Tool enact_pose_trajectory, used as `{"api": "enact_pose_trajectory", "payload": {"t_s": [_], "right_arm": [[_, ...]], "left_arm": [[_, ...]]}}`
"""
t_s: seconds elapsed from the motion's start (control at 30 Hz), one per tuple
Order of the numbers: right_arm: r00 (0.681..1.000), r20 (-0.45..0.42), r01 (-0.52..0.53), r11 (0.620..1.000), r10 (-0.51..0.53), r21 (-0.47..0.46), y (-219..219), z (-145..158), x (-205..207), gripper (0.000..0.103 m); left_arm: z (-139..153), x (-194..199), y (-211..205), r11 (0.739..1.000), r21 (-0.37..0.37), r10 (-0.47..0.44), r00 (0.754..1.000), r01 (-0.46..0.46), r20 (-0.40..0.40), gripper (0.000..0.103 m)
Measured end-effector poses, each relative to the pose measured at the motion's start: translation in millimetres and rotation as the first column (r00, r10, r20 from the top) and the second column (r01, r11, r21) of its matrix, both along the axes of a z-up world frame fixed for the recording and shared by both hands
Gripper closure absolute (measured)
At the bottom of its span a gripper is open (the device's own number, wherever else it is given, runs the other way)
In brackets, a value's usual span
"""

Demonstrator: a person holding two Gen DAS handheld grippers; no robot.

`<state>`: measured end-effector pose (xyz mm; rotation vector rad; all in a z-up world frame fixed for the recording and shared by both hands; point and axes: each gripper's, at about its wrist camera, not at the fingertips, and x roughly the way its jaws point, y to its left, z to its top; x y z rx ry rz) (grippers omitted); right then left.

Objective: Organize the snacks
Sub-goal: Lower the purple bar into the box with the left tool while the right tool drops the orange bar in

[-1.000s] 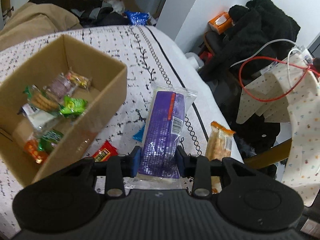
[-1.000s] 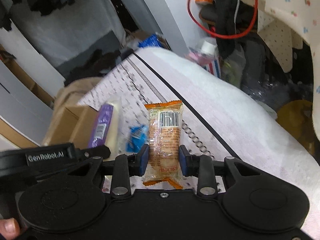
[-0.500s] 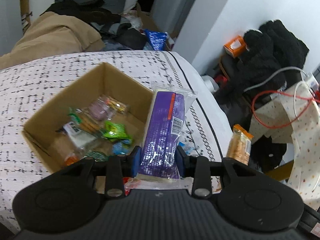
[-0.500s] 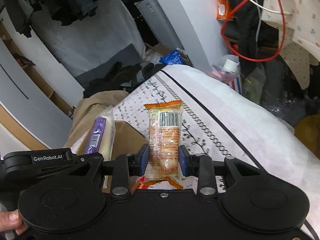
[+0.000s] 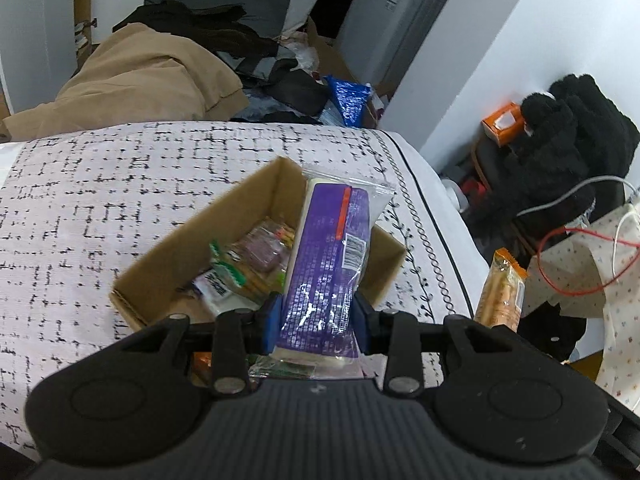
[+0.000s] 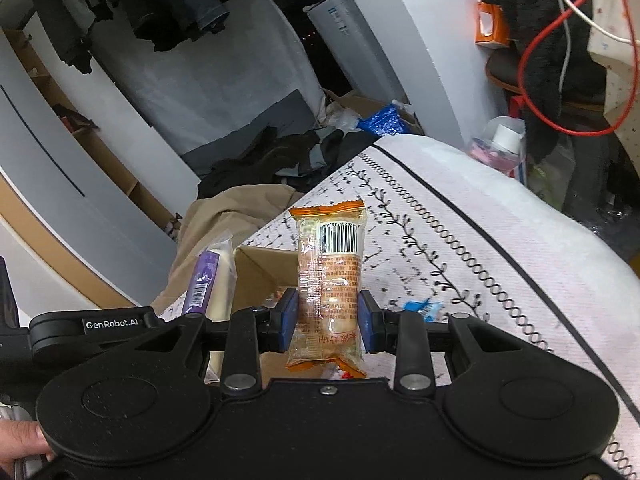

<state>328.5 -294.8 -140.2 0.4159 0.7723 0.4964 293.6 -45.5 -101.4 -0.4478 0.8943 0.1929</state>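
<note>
While the left gripper [image 5: 316, 318] clamps a purple packet [image 5: 326, 268] upright above the open box [image 5: 180, 252], the right gripper [image 6: 328, 320] pinches an orange packet [image 6: 330, 280] to its right. Wrapped snacks [image 5: 240, 272] lie inside the box, which sits on a white cloth [image 5: 100, 200] with black stitch marks and a vine border. A blue wrapper [image 6: 420, 306] lies on the cloth right of the box. Beyond the far edge a tan coat [image 5: 148, 80] and dark clothes [image 5: 200, 28] are heaped; on the right, black fleece [image 5: 576, 136] and a red cable [image 5: 576, 264].
</note>
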Motion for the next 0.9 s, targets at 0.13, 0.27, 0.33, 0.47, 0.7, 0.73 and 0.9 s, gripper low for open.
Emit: {"api": "enact_pose_trajectory", "payload": {"t_s": [0.13, 0.27, 0.33, 0.47, 0.7, 0.73, 0.9], "right_arm": [[1.000, 0.011, -0.011, 1.000, 0.011, 0.000, 12.9, 1.8, 0.2, 0.072], [0.999, 0.018, -0.029, 1.000, 0.029, 0.007, 26.5, 2.2, -1.1, 0.072], [0.999, 0.020, -0.036, 0.999, 0.036, 0.007, 33.0, 2.0, -1.6, 0.072], [0.998, 0.019, -0.055, 0.998, 0.054, 0.007, 45.3, 1.4, -2.6, 0.072], [0.997, 0.001, -0.073, 0.997, 0.073, 0.009, 63.4, -4.8, -1.2, 0.072], [0.997, 0.001, -0.075, 0.997, 0.075, 0.011, 66.2, -5.4, -1.4, 0.072], [0.995, 0.008, -0.096, 0.992, 0.095, 0.088, 76.9, -10.9, -2.4, 0.060]], "left_arm": [[-1.0, -2.3, 15.8, 1.000, 0.000, 0.021, 1.000, -0.021, -0.004, 0.067], [-6.3, -5.4, 30.8, 0.999, -0.007, 0.042, 0.999, -0.042, -0.026, 0.067], [-9.5, -6.3, 37.2, 0.999, -0.010, 0.046, 0.998, -0.047, -0.040, 0.067], [-13.8, -7.3, 45.7, 0.999, 0.005, 0.052, 0.997, -0.052, -0.056, 0.065], [-12.8, -8.0, 59.5, 0.997, -0.001, 0.076, 0.995, -0.076, -0.068, 0.062], [-11.8, -8.6, 60.8, 0.997, 0.000, 0.078, 0.995, -0.078, -0.070, 0.061], [-6.3, -12.4, 67.3, 0.996, 0.013, 0.090, 0.993, -0.089, -0.071, 0.054]]}}
